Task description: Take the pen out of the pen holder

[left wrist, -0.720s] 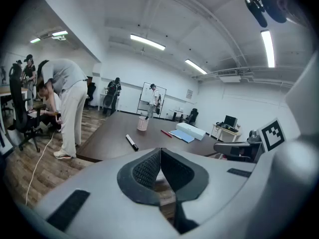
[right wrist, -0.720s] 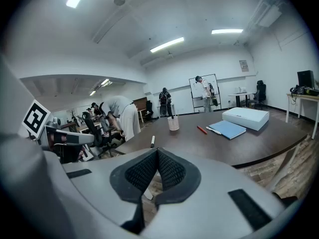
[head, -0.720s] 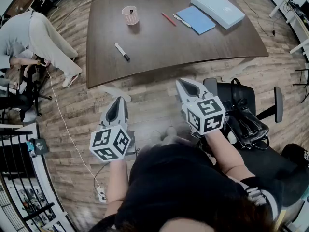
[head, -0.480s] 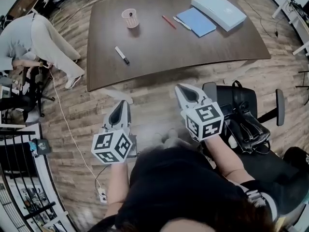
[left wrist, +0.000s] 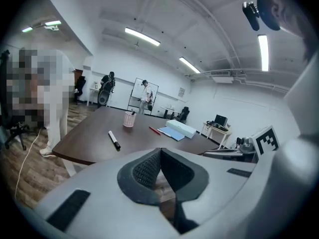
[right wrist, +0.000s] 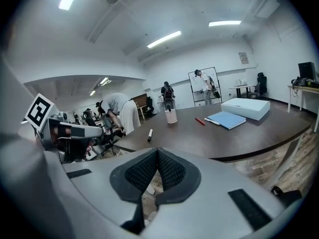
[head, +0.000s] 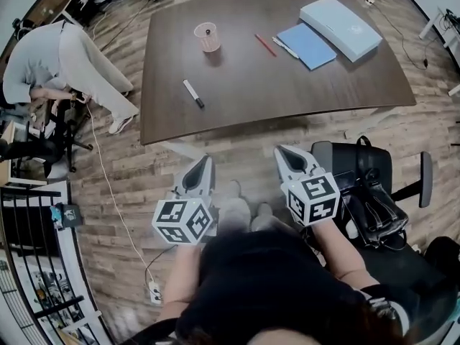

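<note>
Both claws are held over the floor, short of the near edge of the counter, and nothing is gripped. The left claw is seen with its jaws pressed together and empty, and so is the right claw. The pink mesh pen holder is placed well apart from both, toward the counter's far side, almost straight ahead of the left claw, which is judged the nearer. The pen is stood roughly upright inside it, only its dark top being shown above the rim, so an upward pull is called for. A marker is found lying between left claw and holder.
</note>
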